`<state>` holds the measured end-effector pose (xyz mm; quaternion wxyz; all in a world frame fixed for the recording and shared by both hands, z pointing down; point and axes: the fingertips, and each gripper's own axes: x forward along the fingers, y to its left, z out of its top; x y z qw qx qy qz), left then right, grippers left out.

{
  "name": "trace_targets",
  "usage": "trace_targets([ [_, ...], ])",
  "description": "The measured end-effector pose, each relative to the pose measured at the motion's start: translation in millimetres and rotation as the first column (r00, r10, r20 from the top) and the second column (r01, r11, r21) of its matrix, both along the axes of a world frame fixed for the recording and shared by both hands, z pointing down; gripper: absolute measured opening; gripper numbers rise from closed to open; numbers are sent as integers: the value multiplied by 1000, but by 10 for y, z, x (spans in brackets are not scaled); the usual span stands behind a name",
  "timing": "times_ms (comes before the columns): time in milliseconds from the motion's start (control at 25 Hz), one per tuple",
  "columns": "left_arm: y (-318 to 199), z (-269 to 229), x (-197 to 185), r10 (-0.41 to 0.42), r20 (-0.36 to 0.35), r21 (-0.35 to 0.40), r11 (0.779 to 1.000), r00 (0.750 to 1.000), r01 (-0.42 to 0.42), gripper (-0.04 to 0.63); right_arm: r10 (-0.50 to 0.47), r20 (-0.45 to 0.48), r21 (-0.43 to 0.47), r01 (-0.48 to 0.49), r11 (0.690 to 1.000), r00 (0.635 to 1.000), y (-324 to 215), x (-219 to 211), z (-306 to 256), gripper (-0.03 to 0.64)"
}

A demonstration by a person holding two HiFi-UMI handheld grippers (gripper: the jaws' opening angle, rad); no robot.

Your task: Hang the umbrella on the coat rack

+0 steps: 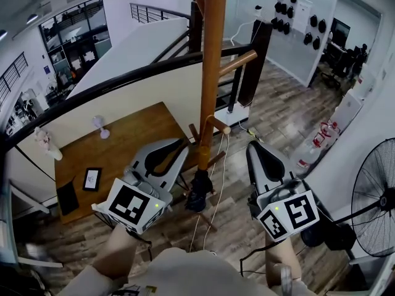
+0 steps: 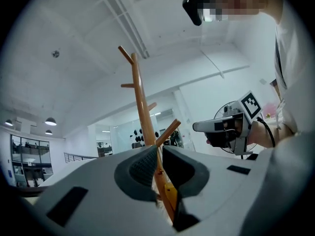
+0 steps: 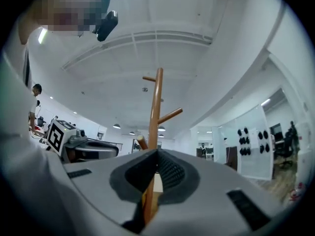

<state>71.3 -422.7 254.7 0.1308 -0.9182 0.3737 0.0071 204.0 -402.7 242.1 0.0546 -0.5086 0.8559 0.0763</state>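
The wooden coat rack (image 1: pixel 212 54) stands in the middle of the head view, with pegs sticking out to the right. A dark folded umbrella (image 1: pixel 199 193) hangs low against its pole, under a low peg (image 1: pixel 220 126). Thin pale cords trail down beside it. My left gripper (image 1: pixel 183 144) is just left of the umbrella, jaws shut with nothing between them. My right gripper (image 1: pixel 253 148) is to its right, also shut and holding nothing. The left gripper view shows the rack (image 2: pixel 140 100) beyond the left gripper (image 2: pixel 158 147). The rack (image 3: pixel 156 107) also rises beyond the right gripper (image 3: pixel 157 151).
A wooden table (image 1: pixel 133 140) at the left carries a tablet (image 1: pixel 92 179) and a small desk fan (image 1: pixel 99 126). A dark curved railing (image 1: pixel 123 79) runs behind the rack. A big floor fan (image 1: pixel 376 196) stands at the right, fire extinguishers (image 1: pixel 320 137) behind it.
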Motion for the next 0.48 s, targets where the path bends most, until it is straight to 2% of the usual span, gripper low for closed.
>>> trace_targets([
  [160,78,101,-88,-17,-38,-22,1000,999,16,20,-4,11,-41,4,999,1000,102,18,166,3],
  [480,191,522,-99,-24,8,-102,995,1000,25,11,0,-24,-137,-3,991,1000,262,-22,593,3],
])
